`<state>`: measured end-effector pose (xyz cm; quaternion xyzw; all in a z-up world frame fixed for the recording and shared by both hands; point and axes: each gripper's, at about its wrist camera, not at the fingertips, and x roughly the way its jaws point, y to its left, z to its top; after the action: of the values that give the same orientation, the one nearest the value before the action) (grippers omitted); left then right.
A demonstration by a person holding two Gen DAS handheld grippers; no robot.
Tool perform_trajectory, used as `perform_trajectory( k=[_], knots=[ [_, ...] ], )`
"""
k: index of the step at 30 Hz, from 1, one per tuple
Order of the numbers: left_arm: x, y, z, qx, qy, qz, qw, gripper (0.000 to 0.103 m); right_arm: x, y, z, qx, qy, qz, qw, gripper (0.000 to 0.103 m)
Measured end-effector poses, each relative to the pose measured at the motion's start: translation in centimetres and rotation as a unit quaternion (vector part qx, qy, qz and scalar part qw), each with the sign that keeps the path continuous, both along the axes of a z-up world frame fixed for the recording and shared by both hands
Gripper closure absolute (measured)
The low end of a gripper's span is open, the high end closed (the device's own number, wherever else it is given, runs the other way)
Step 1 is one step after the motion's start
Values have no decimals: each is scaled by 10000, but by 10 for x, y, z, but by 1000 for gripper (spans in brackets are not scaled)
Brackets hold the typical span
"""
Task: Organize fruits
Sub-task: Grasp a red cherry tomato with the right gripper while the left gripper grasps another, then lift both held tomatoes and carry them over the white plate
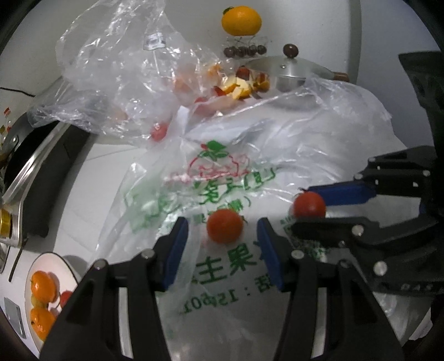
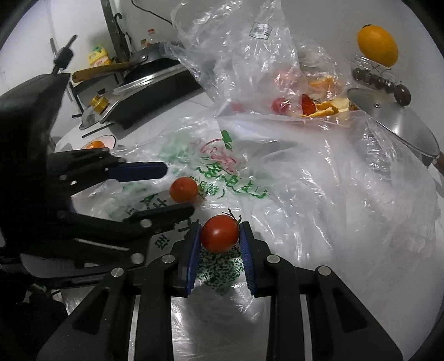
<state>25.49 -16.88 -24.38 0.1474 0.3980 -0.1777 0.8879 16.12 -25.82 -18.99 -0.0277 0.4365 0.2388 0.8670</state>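
Printed plastic bag [image 2: 222, 166], white counter [image 1: 91, 177], black cooktop [image 2: 155, 83]

Two fisheye views, each mounted just behind a handheld gripper and looking forward and steeply down along its two fingers at a white counter, from close range.

The left wrist view looks past the left gripper [image 1: 223, 232] onto a printed plastic bag [image 1: 222, 177]; the right gripper [image 1: 309, 208] enters from its right edge.

The right wrist view looks past the right gripper [image 2: 220, 236] at the same bag [image 2: 222, 161], with the left gripper [image 2: 177, 191] entering from its left edge.

Both views share the bag, two small tomatoes (one by each gripper), a pot lid [image 1: 285, 68] [image 2: 394, 122] and an orange [image 1: 241, 20] [image 2: 377, 48] at the far wall.
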Motion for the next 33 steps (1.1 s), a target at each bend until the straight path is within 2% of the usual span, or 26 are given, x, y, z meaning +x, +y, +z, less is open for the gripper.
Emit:
perform_trajectory(
  k=[7, 11, 15, 23, 33],
  knots=[
    [10, 1, -9, -105, 193, -39, 9998, 57, 1, -2, 1, 33, -8, 21, 10000, 73],
    [11, -1, -10, -114, 184, -128, 9997, 69, 2, -3, 0, 28, 6, -23, 10000, 73],
    [9, -1, -9, -99, 172, -162, 9997, 73, 4, -3, 0, 14, 4, -32, 10000, 73],
    [-9, -2, 7, -133, -33, -258, 9996, 73, 1, -2, 5, -24, -71, -72, 9999, 73],
    [-34, 15, 34, -375, -301, -200, 9986, 73, -10, 4, 20, -144, -245, -126, 9995, 73]
  ],
)
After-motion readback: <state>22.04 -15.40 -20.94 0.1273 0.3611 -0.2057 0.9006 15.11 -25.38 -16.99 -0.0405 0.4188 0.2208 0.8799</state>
